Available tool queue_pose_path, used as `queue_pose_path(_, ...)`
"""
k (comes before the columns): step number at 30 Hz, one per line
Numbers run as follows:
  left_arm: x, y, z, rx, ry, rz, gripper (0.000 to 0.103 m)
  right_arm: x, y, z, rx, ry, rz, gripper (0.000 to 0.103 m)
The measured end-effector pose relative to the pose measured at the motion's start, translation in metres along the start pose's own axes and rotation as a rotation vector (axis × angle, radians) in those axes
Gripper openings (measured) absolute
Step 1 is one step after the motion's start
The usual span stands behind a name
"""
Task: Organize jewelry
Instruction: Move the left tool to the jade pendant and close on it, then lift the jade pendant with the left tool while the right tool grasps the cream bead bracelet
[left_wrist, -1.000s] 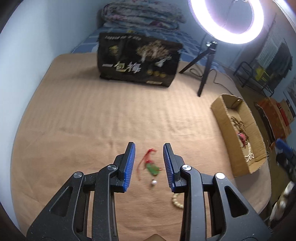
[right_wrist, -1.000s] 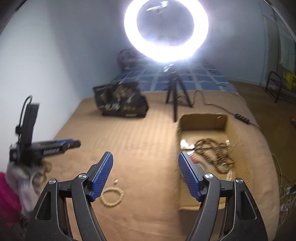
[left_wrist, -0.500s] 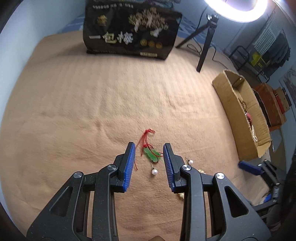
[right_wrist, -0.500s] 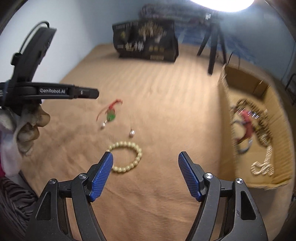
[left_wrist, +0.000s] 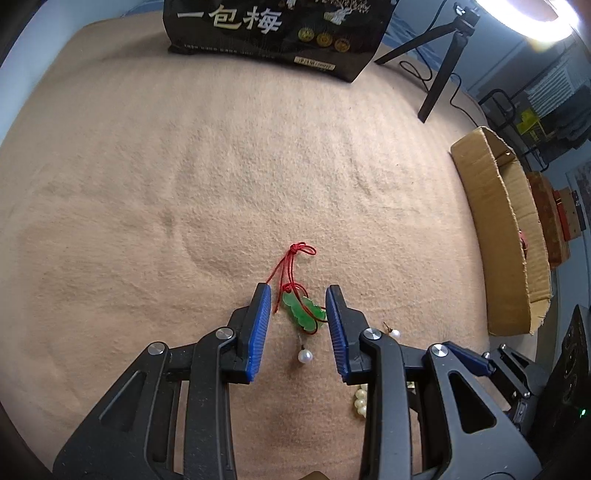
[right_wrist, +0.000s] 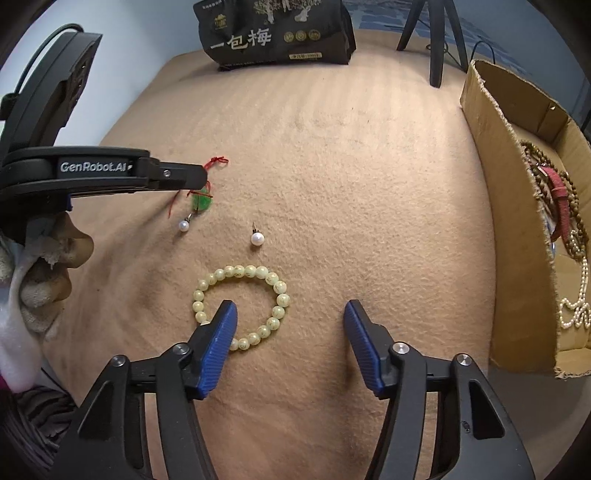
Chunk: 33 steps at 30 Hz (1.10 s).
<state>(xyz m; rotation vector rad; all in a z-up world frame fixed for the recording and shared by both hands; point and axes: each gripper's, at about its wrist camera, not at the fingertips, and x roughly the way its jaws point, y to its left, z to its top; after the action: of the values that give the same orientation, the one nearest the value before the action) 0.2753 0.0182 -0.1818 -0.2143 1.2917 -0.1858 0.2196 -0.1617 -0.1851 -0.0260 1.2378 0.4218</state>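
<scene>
A green jade pendant (left_wrist: 303, 312) on a red cord lies on the tan blanket, with a pearl earring (left_wrist: 305, 356) just below it. My left gripper (left_wrist: 298, 295) is open, with one finger on each side of the pendant, close above the blanket. The pendant also shows in the right wrist view (right_wrist: 201, 200). A pale green bead bracelet (right_wrist: 242, 306) and a second pearl earring (right_wrist: 257, 238) lie near my right gripper (right_wrist: 290, 310), which is open, its left fingertip over the bracelet.
A cardboard box (right_wrist: 517, 229) at the right holds brown beads, a red strap and a pearl string. A black snack bag (left_wrist: 277, 33) stands at the back. A ring light tripod (left_wrist: 439, 74) stands at the back right.
Both grippers have come lower and forward. The left one now straddles the jade pendant. The right one has swung left from the box to the bracelet.
</scene>
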Motion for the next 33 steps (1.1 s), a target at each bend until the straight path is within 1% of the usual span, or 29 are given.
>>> queue_pose_path(7,0.014,-0.008,-0.001,0.024,0.013,0.040,0.030,0.003,0.001,0.002,-0.006,0.000,-0.018,0.045)
queue_pose_path(9,0.017,-0.010,0.000,0.032,0.014,0.063,0.022,0.004,0.002,0.001,-0.009,0.000,-0.025,0.041)
queue_pose_path(11,0.019,-0.010,0.000,0.033,0.016,0.069,0.021,0.005,0.003,0.001,-0.016,-0.001,-0.033,0.038)
queue_pose_path(12,0.019,-0.010,0.000,0.033,0.013,0.072,0.018,0.005,0.004,0.000,-0.021,-0.001,-0.038,0.036)
queue_pose_path(13,0.020,-0.010,0.000,0.037,0.010,0.081,0.015,0.005,0.005,0.000,-0.030,0.000,-0.044,0.033)
queue_pose_path(14,0.020,-0.010,0.001,0.039,0.008,0.084,0.014,0.005,0.006,-0.001,-0.038,0.001,-0.050,0.030)
queue_pose_path(15,0.020,-0.010,0.001,0.040,0.007,0.083,0.014,0.005,0.007,-0.001,-0.045,0.001,-0.053,0.027)
queue_pose_path(16,0.020,-0.009,0.001,0.041,0.006,0.084,0.014,0.005,0.007,-0.002,-0.050,0.001,-0.056,0.020)
queue_pose_path(19,0.019,-0.010,0.001,0.053,-0.002,0.093,0.014,0.005,0.008,-0.002,-0.055,0.000,-0.045,0.009)
queue_pose_path(22,0.016,-0.009,0.003,0.045,-0.013,0.096,0.014,0.004,0.009,-0.002,-0.065,-0.005,-0.042,0.006)
queue_pose_path(25,0.010,-0.005,0.005,0.029,-0.032,0.095,0.013,-0.001,0.009,-0.001,-0.054,-0.021,-0.017,0.006)
queue_pose_path(27,0.003,-0.002,0.008,0.015,-0.050,0.089,0.012,-0.008,0.009,0.000,-0.051,-0.040,-0.004,0.006)
queue_pose_path(28,0.000,-0.001,0.008,0.010,-0.057,0.086,0.009,-0.012,0.010,0.002,-0.050,-0.054,0.003,0.006)
queue_pose_path(33,-0.018,0.002,0.010,-0.003,-0.104,0.076,0.009,-0.029,0.016,0.008,-0.059,-0.105,0.032,0.006)
